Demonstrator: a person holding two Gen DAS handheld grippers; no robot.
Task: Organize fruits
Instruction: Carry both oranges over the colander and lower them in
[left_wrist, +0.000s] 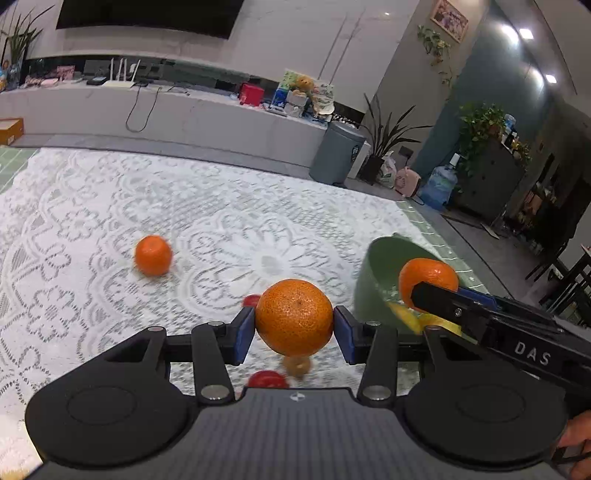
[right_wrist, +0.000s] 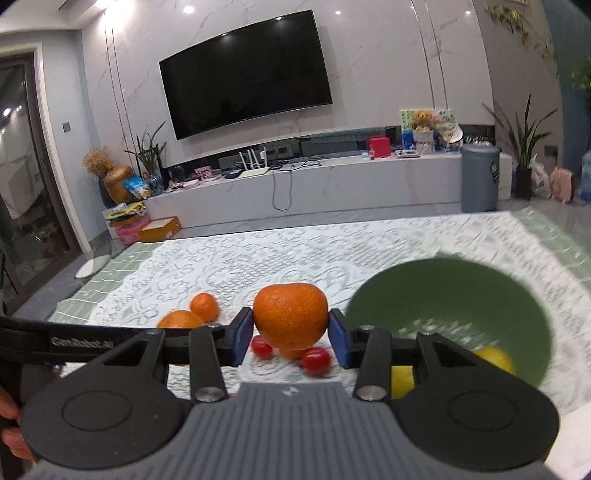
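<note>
Spread across the whole work surface: a white lace tablecloth (right_wrist: 332, 243) over pale green checked fabric. On its right side, a deep, round, dull-green bowl (right_wrist: 480, 291) with yellow fruit (right_wrist: 496, 360) lying at the bottom (kind of fruit not clear through the blur).

Clamped between the blue pads of the black left gripper (left_wrist: 294, 329): a round, pebbly-skinned orange mandarin (left_wrist: 294, 317), lifted clear of the cloth. Pinched the same way in the black right gripper (right_wrist: 290, 336): a second orange mandarin (right_wrist: 290, 320), held up just left of the bowl's rim; in the left wrist view, seen right against the near rim of the bowl (left_wrist: 384, 266).

Loose on the lace, well to the left: a smaller orange mandarin (left_wrist: 153, 255). Directly below the right gripper's load, on the cloth: two small glossy red cherry tomatoes (right_wrist: 316, 360), with a small blurred orange fruit (right_wrist: 291, 352) between them.
</note>
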